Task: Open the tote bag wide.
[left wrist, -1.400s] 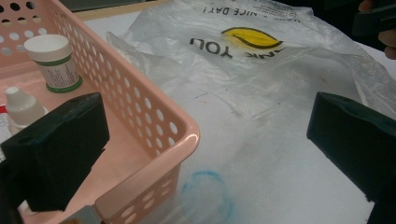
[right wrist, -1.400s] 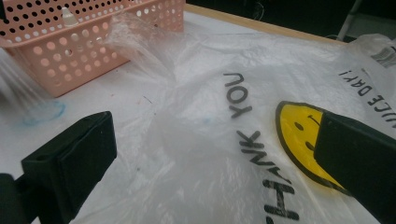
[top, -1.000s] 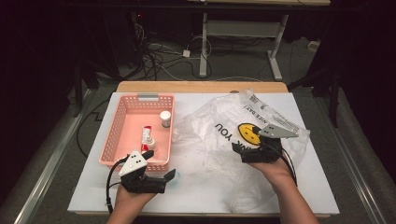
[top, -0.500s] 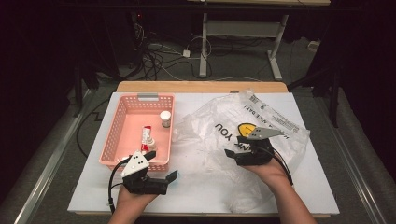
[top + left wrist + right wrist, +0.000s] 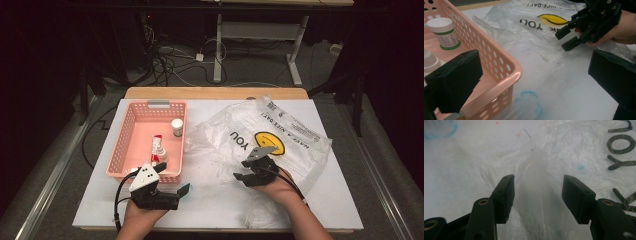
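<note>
My left gripper [image 5: 176, 196] rests low at the pink basket's [image 5: 125, 145] five o'clock corner, jaws wide, empty. At three o'clock, open white table [image 5: 215, 200]. My right gripper [image 5: 245, 176], jaws half-spread and just closing, straddles a raised fold of the clear plastic bag [image 5: 295, 145] without pinching it.

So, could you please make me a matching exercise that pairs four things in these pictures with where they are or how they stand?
Things:
1. basket
2. white jar
3. plastic bag
4. right gripper

Places or states:
A. jaws part open astride a raised fold of plastic
B. spread flat on the table's right half, with a yellow smiley face
C. upright inside the basket
D. pink, on the table's left half

Pairs: 1-D, 2-C, 3-B, 4-A
</note>
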A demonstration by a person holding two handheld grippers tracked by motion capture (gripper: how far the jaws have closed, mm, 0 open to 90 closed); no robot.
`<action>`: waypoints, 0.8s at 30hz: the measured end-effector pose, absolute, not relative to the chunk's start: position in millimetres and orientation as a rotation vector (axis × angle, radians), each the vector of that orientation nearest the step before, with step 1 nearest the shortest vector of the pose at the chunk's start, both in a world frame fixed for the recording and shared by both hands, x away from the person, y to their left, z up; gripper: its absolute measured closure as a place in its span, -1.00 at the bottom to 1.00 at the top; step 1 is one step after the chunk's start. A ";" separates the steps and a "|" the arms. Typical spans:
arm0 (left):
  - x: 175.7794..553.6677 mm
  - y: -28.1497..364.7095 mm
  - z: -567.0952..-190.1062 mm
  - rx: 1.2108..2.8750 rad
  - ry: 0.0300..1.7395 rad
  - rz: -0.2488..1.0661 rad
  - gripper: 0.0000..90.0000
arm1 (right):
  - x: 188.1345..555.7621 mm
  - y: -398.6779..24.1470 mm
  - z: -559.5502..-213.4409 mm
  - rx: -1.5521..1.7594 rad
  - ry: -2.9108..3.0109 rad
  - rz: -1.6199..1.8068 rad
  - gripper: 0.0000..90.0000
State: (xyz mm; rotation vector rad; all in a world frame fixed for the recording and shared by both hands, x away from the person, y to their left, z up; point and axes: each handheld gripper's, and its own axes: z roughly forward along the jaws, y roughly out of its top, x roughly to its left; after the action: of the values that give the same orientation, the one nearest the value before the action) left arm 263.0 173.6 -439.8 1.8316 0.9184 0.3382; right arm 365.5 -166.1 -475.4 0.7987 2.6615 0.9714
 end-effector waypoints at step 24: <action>263.1 170.6 -440.0 1.849 0.895 0.334 -1.00 | 375.3 -176.4 -486.1 1.015 2.516 1.064 1.00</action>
State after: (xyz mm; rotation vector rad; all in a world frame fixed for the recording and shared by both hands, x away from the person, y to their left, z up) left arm 263.1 170.6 -440.0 1.8489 0.8950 0.3339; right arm 375.3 -176.4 -486.1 1.0149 2.5162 1.0645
